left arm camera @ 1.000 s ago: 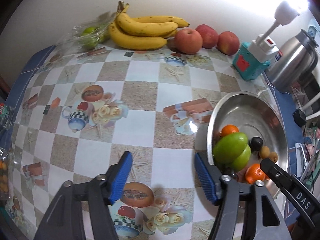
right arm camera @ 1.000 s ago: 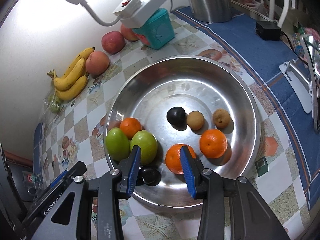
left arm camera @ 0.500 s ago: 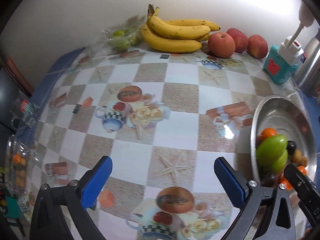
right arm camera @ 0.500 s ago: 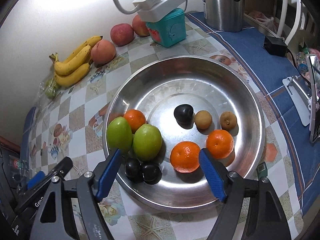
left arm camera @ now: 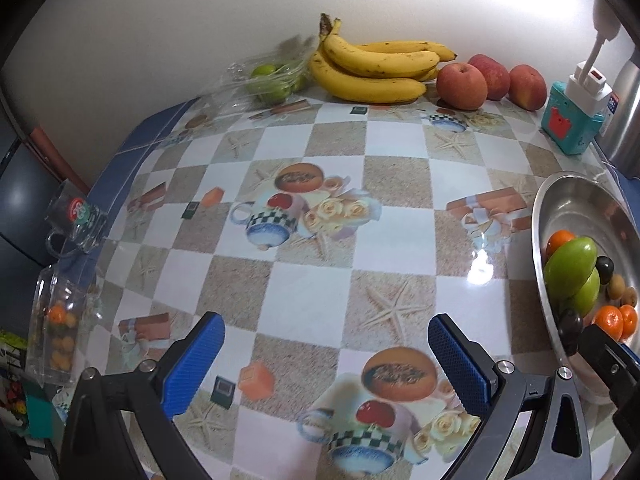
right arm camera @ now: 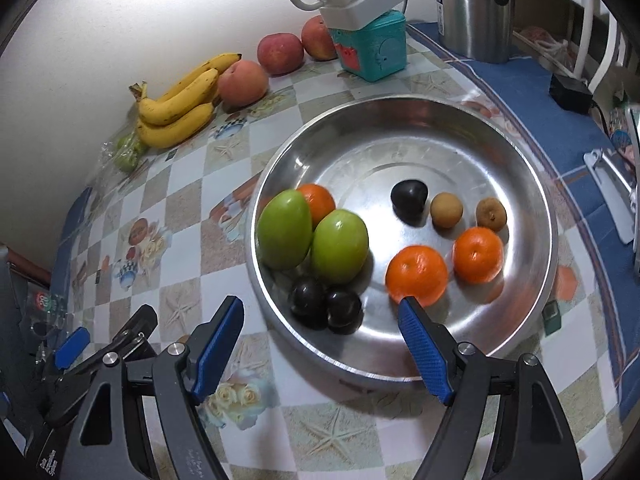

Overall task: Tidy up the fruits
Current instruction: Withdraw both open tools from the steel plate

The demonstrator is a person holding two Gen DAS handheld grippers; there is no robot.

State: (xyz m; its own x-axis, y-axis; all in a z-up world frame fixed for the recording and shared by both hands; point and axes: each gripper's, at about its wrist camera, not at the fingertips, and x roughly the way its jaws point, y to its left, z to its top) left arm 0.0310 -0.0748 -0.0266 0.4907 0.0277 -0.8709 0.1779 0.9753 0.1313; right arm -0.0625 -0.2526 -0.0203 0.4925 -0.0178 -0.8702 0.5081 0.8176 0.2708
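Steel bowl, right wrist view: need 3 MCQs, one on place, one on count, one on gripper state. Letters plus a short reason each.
1. Where do the two dark plums lie in the steel bowl?
A. At the near rim, in front of the green fruits
B. Against the far wall
C. On the table outside it

2. How many orange citrus fruits are in the bowl?
A. One
B. Three
C. Five

3. What state is the right gripper in?
A. Shut on a plum
B. Shut on nothing
C. Open, holding nothing

Answers:
1 A: they sit side by side just below the green fruits, by the near rim.
2 B: two on the right, one behind the green fruits.
3 C: its blue fingers stand wide apart with nothing between them.
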